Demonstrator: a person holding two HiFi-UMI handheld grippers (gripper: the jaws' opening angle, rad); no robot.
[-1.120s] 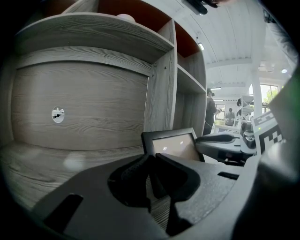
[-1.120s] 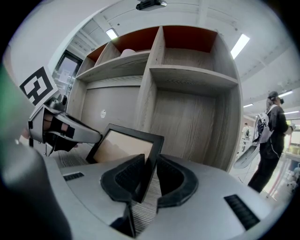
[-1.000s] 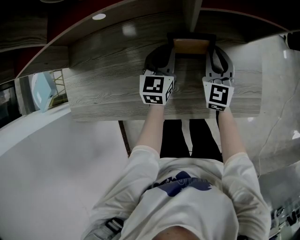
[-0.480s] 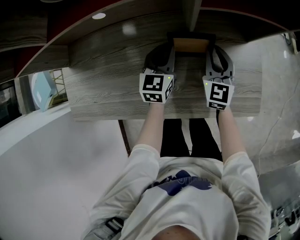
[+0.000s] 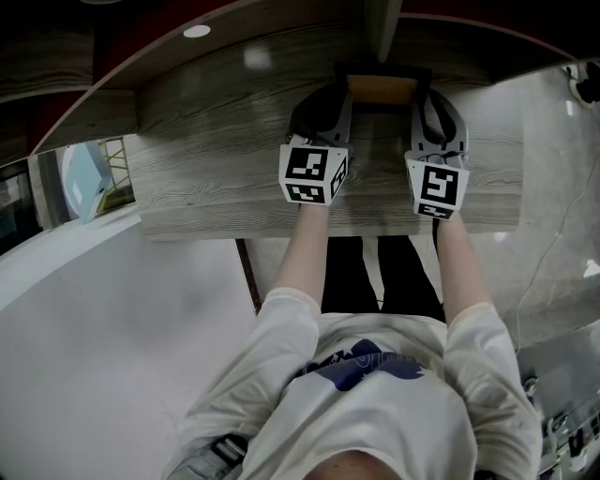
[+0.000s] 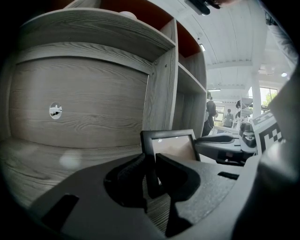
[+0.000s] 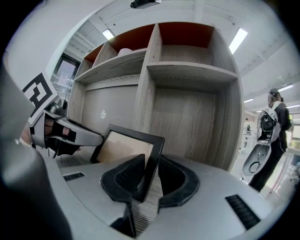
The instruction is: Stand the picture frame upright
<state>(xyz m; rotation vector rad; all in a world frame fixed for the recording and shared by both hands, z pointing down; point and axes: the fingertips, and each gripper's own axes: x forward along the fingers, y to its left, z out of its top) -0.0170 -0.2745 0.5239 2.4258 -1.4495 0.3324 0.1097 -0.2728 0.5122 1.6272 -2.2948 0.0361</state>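
A black picture frame [image 5: 382, 90] with a tan inner panel stands at the back of the grey wood shelf [image 5: 225, 159], leaning a little backwards. My left gripper [image 5: 335, 99] is shut on its left edge and my right gripper [image 5: 425, 99] is shut on its right edge. In the left gripper view the frame [image 6: 171, 144] rises just past the jaws, and the left gripper [image 6: 151, 171] has the frame's side bar between its pads. The right gripper view shows the frame [image 7: 125, 145] at an angle, its near corner clamped in the right gripper [image 7: 151, 176].
An upright divider panel [image 5: 382, 26] rises right behind the frame. The back wall carries a round hole [image 6: 55, 110]. Upper shelves [image 7: 183, 70] sit above. The shelf's front edge [image 5: 281, 232] lies under my wrists. People and a white machine [image 7: 257, 159] stand far off to the right.
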